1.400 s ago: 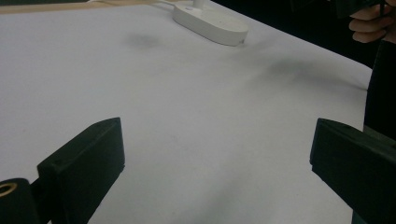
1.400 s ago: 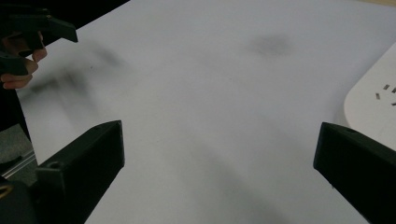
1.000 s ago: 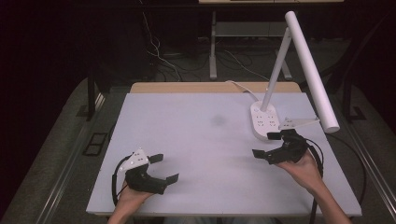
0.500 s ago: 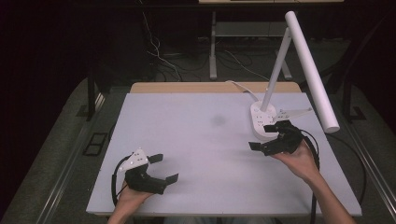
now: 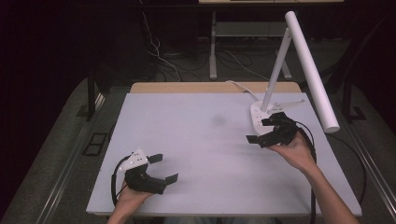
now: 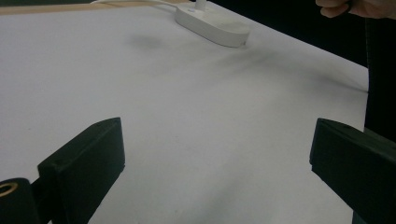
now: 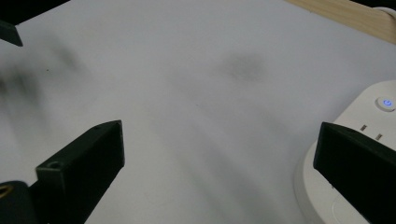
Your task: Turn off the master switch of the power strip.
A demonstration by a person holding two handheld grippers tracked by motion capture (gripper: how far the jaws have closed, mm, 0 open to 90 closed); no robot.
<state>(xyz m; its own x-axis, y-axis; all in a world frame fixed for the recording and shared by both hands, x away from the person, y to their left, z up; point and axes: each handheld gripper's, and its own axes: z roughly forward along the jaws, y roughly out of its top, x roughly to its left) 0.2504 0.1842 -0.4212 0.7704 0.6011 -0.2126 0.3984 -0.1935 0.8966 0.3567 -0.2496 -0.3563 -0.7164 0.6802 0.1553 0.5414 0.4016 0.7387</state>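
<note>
A white desk lamp (image 5: pixel 299 60) stands on its oval base (image 5: pixel 258 117) at the back right of the white table (image 5: pixel 201 140). Its long tube head slants down to the right. My right gripper (image 5: pixel 259 130) hovers open just in front of the base, one jaw over the base's edge (image 7: pixel 345 186). A blue-lit power button (image 7: pixel 386 102) shows on the base. My left gripper (image 5: pixel 163 168) rests open near the table's front left corner, nothing between its jaws. From there the lamp base (image 6: pixel 212 25) lies far ahead.
A faint dark smudge (image 5: pixel 217 121) marks the table's middle. A white cord (image 5: pixel 240 87) runs from the lamp base over the wooden back edge (image 5: pixel 210 87). Black cables trail off the right side. Dark floor and desk legs lie beyond.
My right gripper has moved forward and left, up to the lamp base. The left gripper has stayed put.
</note>
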